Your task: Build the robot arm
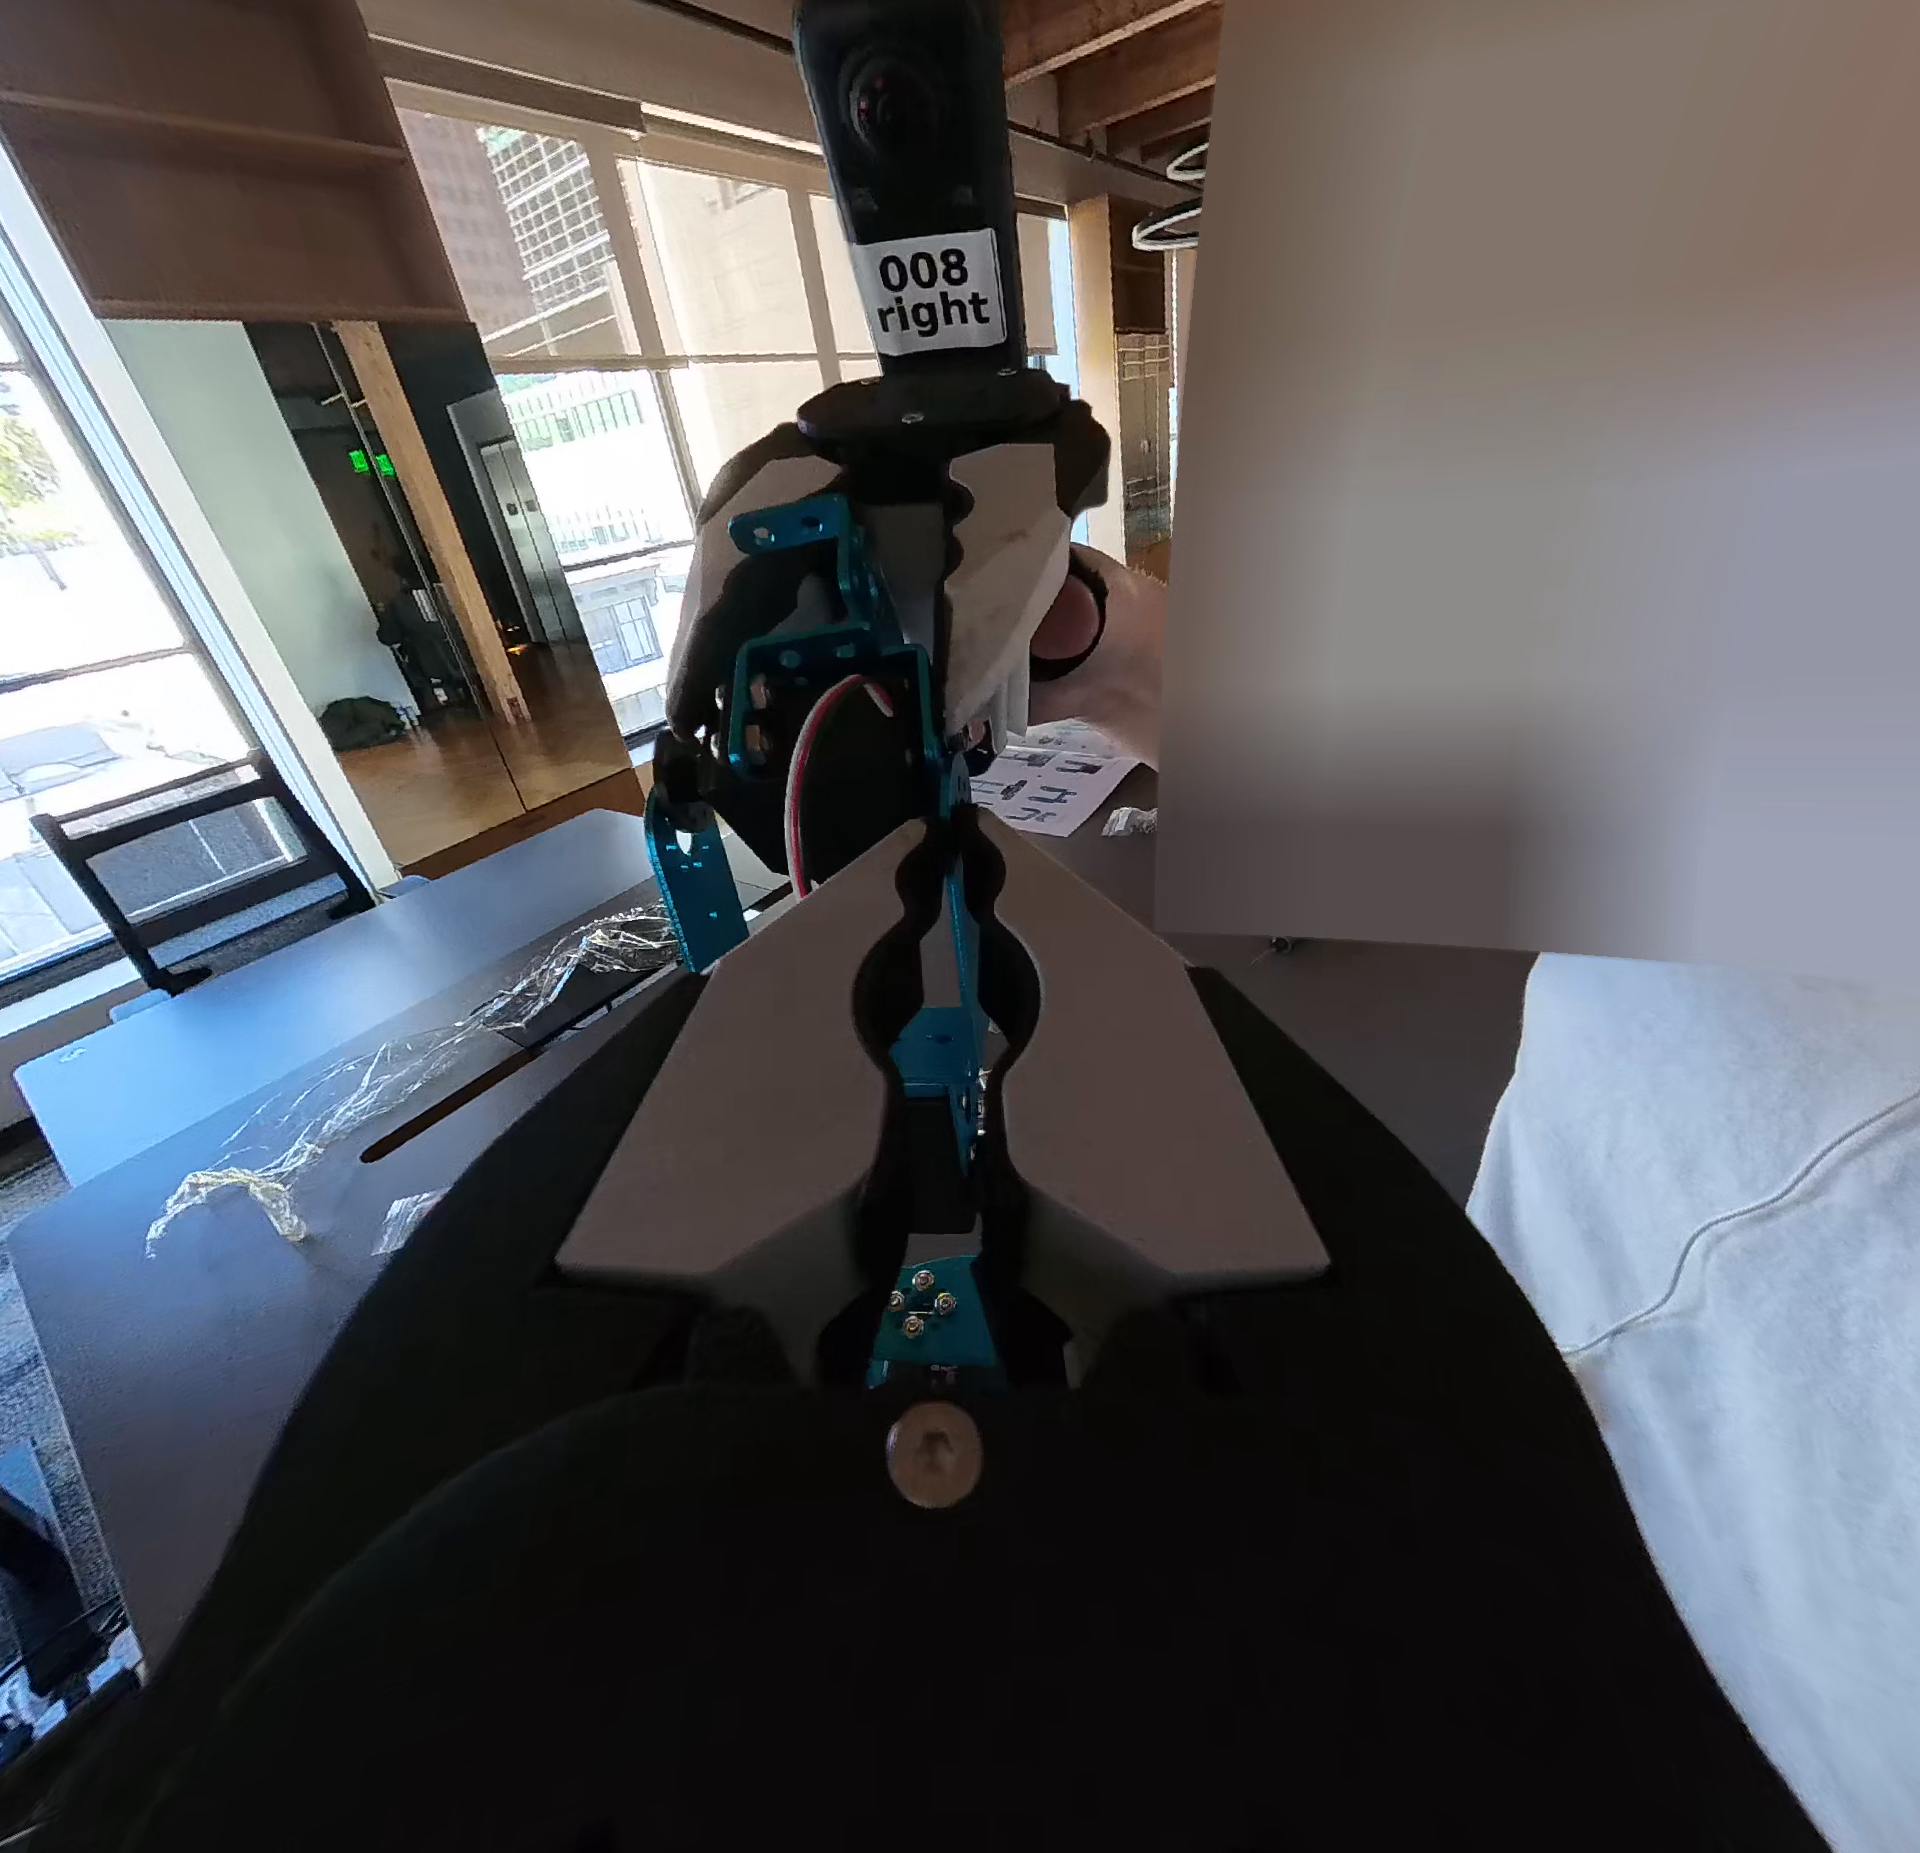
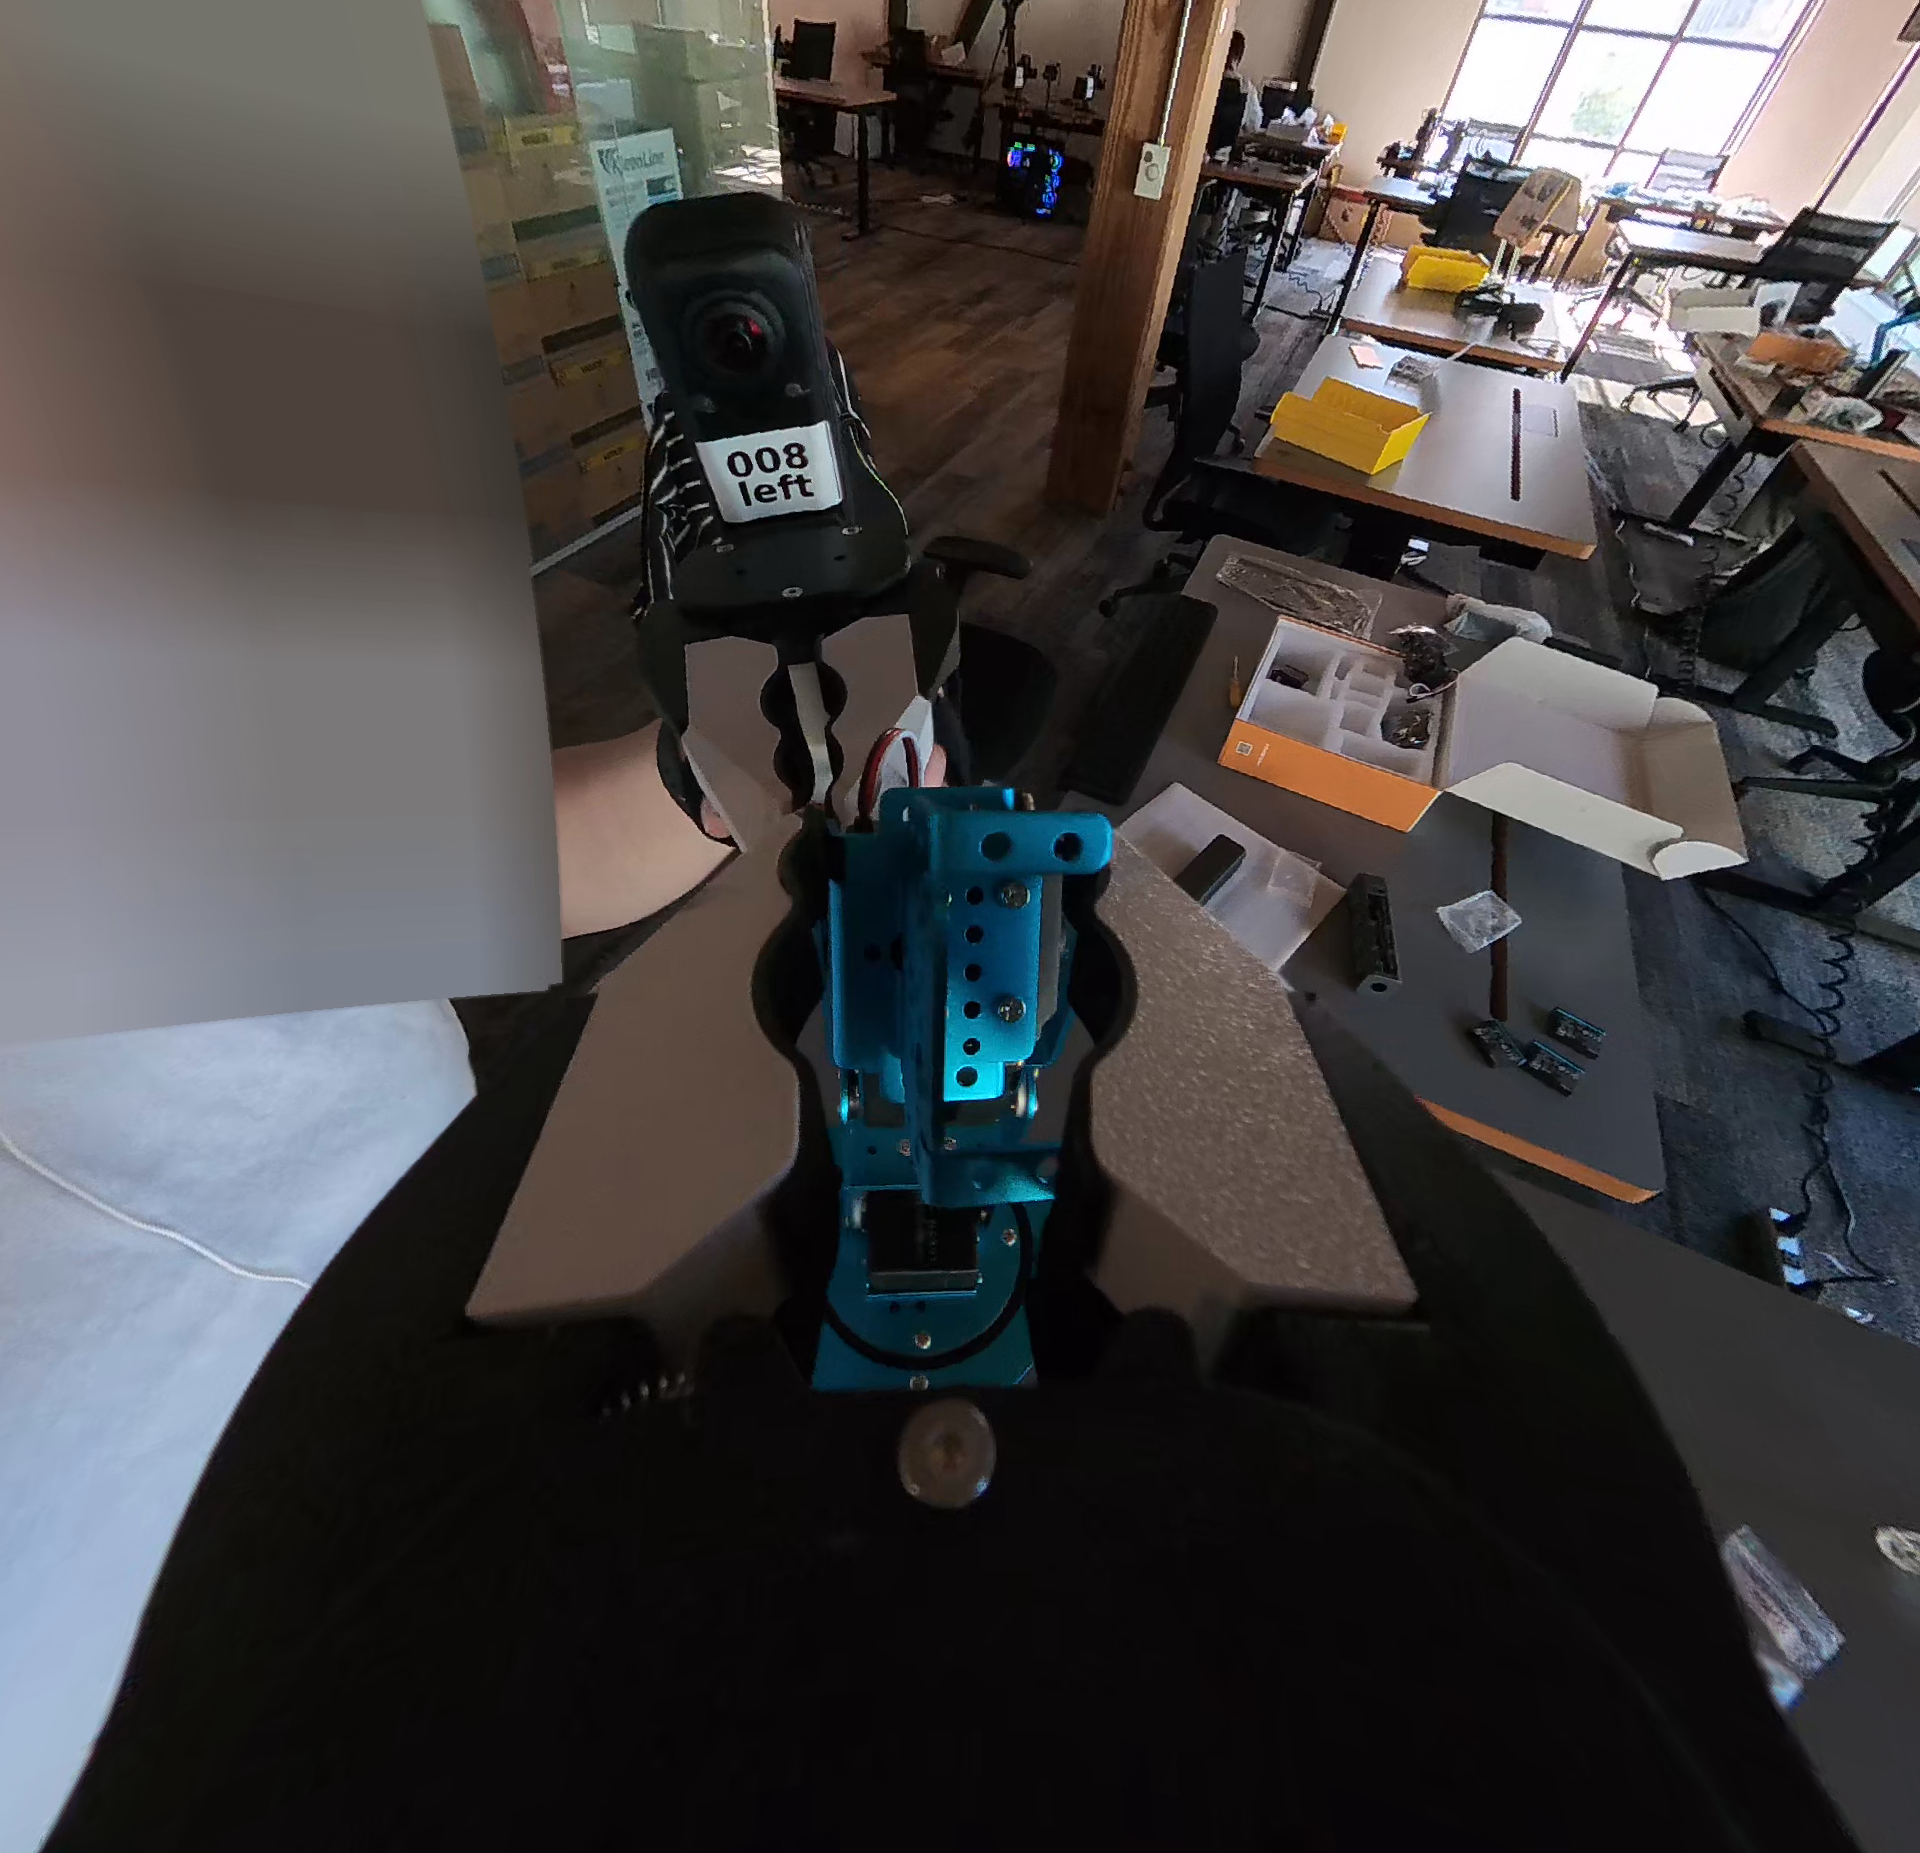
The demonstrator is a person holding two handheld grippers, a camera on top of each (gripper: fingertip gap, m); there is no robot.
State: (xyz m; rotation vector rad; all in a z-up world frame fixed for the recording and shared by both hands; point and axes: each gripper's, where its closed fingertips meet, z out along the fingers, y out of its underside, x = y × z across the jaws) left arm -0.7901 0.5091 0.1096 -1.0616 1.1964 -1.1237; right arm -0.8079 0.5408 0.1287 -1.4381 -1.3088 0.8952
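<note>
A blue metal bracket assembly (image 2: 966,972) with a black servo and red and white wires is held in the air between both grippers, which face each other. My right gripper (image 2: 948,847) is shut around the assembly's body, its grey fingers (image 2: 1226,1055) on either side. It also shows in the left wrist view (image 1: 883,598) with the assembly (image 1: 821,660). My left gripper (image 1: 948,837) is shut on a thin blue plate (image 1: 951,1055) at the assembly's near end. In the right wrist view the left gripper (image 2: 805,795) pinches that plate edge-on.
A dark table (image 1: 260,1024) below bears crumpled clear plastic wrap (image 1: 416,1055) and a printed sheet (image 1: 1049,785). To the right lie an open orange-and-white parts box (image 2: 1351,723), a black bar (image 2: 1371,930) and small black parts (image 2: 1538,1050). A person's white shirt (image 1: 1714,1284) is close. My left and right fingertips are right by each other.
</note>
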